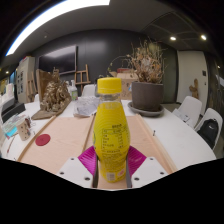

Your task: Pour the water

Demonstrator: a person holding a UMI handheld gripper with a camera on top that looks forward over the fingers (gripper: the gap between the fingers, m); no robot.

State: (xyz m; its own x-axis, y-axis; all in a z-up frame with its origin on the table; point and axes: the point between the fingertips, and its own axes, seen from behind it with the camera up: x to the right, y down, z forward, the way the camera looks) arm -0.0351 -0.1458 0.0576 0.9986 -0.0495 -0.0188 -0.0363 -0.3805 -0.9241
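Stretching away beneath everything is a pale wooden tabletop [70,135], its light boards running toward a far edge lined with white chairs [190,108]. Near that far edge stands a dark planter pot [147,96] on a saucer, filled with dried, bushy stems that rise above it. Toward the left far corner sits a smaller arrangement of dried brown plants [55,97], and along the left edge are a few small items, among them a small dark red round object [42,140] lying flat on the wood; what the others are I cannot tell.

Closest of all is the bottle [111,130], yellow with a yellow cap and a printed label, standing upright at the near edge of the tabletop. It sits directly between the two fingers of the gripper [111,165]. The magenta pads [88,160] flank its lower body on either side and appear to press against it, so the claw looks closed around the bottle at about the bottle's width. Whether its base rests on the wood cannot be seen.
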